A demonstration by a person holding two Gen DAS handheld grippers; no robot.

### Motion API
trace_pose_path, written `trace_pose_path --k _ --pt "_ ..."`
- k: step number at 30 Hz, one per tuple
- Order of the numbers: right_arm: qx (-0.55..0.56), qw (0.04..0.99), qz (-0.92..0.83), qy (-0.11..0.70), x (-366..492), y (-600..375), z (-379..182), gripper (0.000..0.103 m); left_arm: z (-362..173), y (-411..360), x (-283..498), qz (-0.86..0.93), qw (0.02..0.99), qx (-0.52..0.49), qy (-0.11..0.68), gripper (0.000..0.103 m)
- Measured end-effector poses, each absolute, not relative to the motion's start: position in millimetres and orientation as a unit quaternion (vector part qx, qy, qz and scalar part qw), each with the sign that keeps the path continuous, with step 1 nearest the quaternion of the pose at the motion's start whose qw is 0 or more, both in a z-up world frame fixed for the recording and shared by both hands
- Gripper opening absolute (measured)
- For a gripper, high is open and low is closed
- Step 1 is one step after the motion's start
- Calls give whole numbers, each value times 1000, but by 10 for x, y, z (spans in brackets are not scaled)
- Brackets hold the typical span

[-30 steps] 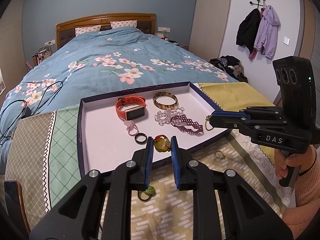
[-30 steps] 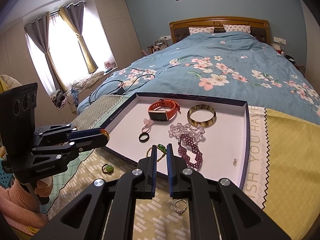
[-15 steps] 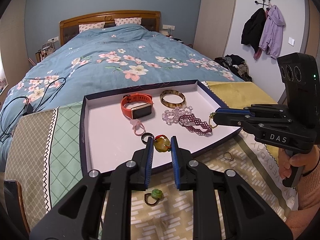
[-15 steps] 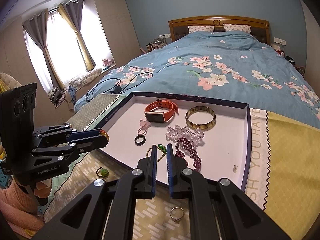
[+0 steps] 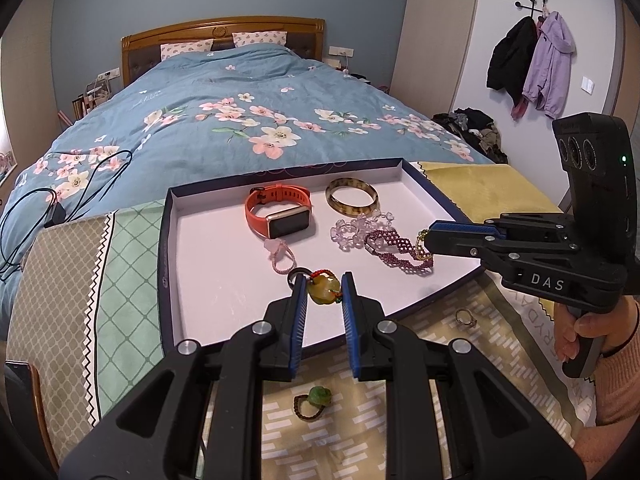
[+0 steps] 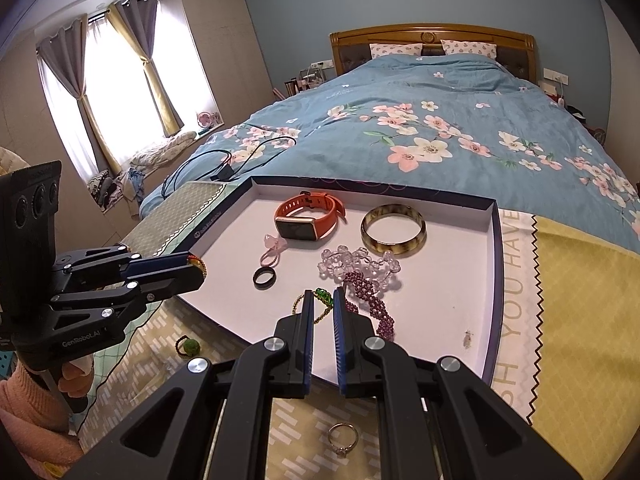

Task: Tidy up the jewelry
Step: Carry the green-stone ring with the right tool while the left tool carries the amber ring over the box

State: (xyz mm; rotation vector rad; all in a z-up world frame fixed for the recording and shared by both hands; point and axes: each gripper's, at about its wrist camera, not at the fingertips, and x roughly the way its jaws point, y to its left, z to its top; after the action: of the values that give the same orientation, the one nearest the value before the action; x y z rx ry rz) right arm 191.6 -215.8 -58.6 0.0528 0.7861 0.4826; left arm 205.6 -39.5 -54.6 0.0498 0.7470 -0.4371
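Observation:
A shallow white tray [image 5: 208, 264] with dark rim holds an orange watch [image 5: 280, 212], an amber bangle [image 5: 352, 200], a clear bead bracelet [image 5: 356, 228], a purple bead bracelet [image 5: 396, 252], a pink charm [image 5: 278, 252] and a black ring [image 6: 264, 278]. My left gripper [image 5: 324, 288] is shut on a yellow jade pendant [image 5: 323, 289] over the tray's near edge. My right gripper [image 6: 320, 300] is shut on a gold chain with green beads [image 6: 323, 298] over the tray [image 6: 440, 300]. A green ring [image 5: 316, 400] and a silver ring [image 6: 342, 438] lie on the cloth.
The tray lies on a patterned cloth [image 5: 400, 420] at the foot of a bed with a blue floral quilt [image 5: 240, 128]. A black cable [image 5: 60, 200] lies on the quilt at the left. Coats [image 5: 532, 68] hang on the right wall.
Both grippers have moved forward over the tray with their jewelry still held. The green ring and silver ring have slid lower in the views.

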Motion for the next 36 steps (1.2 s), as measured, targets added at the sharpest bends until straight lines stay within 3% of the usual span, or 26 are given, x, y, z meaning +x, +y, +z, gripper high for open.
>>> trace_pose_path --k 36 --pt "4 886 207 414 2133 -2082 -776 8 -871 -523 2382 -194 895 32 400 18"
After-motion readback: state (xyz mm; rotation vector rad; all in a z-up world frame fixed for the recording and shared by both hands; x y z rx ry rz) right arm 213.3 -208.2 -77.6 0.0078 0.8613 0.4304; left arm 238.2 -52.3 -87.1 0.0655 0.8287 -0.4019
